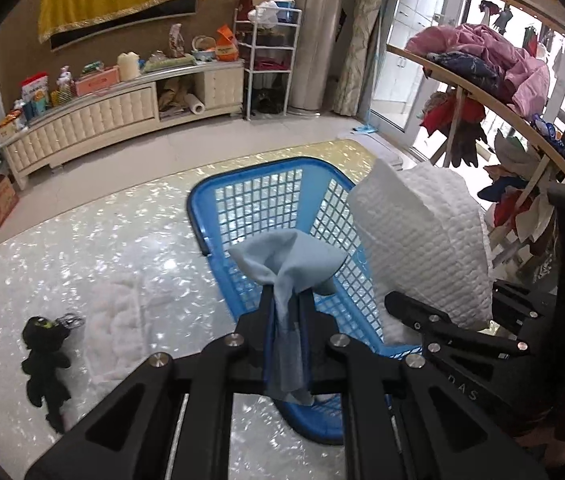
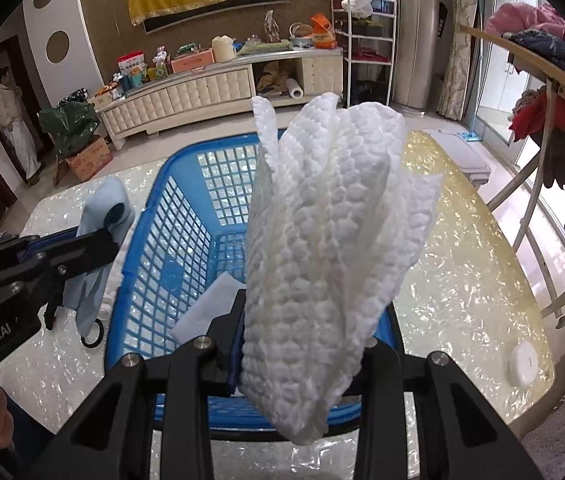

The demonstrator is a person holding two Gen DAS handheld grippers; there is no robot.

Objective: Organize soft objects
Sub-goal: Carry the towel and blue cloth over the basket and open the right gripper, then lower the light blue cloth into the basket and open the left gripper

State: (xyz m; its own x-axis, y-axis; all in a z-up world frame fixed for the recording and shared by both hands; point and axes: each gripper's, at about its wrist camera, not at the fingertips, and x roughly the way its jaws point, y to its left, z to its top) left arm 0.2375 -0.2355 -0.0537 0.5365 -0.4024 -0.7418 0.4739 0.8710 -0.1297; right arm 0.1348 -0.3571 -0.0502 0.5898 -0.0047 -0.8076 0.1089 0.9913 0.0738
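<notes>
My left gripper [image 1: 286, 294] is shut on a light blue cloth [image 1: 290, 256], held over the near left rim of a blue mesh basket [image 1: 202, 208]. My right gripper [image 2: 302, 320] is shut on a white quilted cloth [image 2: 322, 240] that stands up over the basket [image 2: 162, 184]. In the left wrist view the white cloth [image 1: 422, 240] hangs at the basket's right side. In the right wrist view the left gripper [image 2: 112, 240] and blue cloth [image 2: 102, 208] are at the basket's left rim. A flat white piece [image 2: 210, 308] lies inside the basket.
On the pearly table [image 1: 82, 240] lie a black plush toy [image 1: 44, 360] and a white fluffy cloth [image 1: 114, 320] to the left, and a white round disc [image 2: 526, 364] to the right. A clothes rack [image 1: 482, 92] stands at right. A person [image 2: 10, 112] stands in a far doorway.
</notes>
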